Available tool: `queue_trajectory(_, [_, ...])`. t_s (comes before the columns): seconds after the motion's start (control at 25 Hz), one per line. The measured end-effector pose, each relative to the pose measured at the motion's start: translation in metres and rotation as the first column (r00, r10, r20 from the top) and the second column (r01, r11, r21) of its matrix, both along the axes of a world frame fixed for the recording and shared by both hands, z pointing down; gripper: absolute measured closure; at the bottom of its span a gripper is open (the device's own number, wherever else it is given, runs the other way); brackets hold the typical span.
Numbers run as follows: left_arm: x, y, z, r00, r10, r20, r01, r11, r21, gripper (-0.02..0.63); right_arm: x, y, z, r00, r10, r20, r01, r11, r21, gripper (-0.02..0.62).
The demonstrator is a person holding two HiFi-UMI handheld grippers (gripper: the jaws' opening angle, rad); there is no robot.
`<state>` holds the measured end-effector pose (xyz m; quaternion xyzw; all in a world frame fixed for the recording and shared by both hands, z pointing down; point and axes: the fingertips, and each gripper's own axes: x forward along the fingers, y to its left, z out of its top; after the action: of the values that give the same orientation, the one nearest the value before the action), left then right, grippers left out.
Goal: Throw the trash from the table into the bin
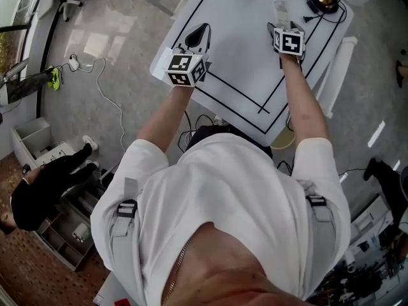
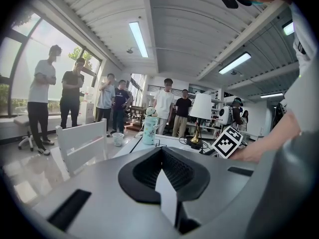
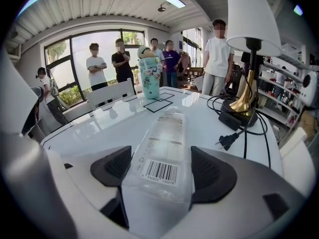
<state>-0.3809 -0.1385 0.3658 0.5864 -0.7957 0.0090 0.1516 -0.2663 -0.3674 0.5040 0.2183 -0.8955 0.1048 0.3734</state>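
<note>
A clear, flattened plastic bottle point(image 3: 164, 138) with a barcode label lies on the white table point(image 1: 242, 50), its length pointing away from me. My right gripper point(image 3: 162, 169) is open and low over the table, one pad on each side of the bottle's near end. In the head view the bottle point(image 1: 280, 8) lies just beyond the right gripper point(image 1: 281, 25). My left gripper point(image 1: 201, 32) hovers near the table's left corner, shut with nothing in it; its pads point(image 2: 172, 171) are pressed together in the left gripper view.
A brass-footed lamp point(image 3: 244, 101) with black cable and plug point(image 3: 228, 141) stands right of the bottle. A mint tumbler point(image 3: 149, 73) sits in a marked square farther back. White chairs point(image 2: 82, 141) flank the table, and several people stand beyond it.
</note>
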Motion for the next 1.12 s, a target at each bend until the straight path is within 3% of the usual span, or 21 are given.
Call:
queue_trajectory(0.36, [0.002, 0.003, -0.009, 1.0, 0.013, 0.007, -0.013, 1.0, 0.021, 0.595, 0.007, 0.01, -0.025, 0.996, 0.01, 0.09, -0.009, 1.0, -0.007, 0.222])
queue_trajectory(0.68, [0.019, 0.0, -0.022, 0.999, 0.049, 0.014, -0.05, 0.997, 0.057, 0.595, 0.039, 0.026, -0.035, 0.996, 0.002, 0.088, -0.002, 1.0, -0.003, 0.224])
queue_trajectory(1.12, [0.056, -0.006, -0.047, 0.991, 0.129, 0.04, -0.133, 0.984, 0.122, 0.595, 0.083, 0.039, -0.101, 0.977, 0.049, 0.208, -0.067, 0.994, 0.082, 0.225])
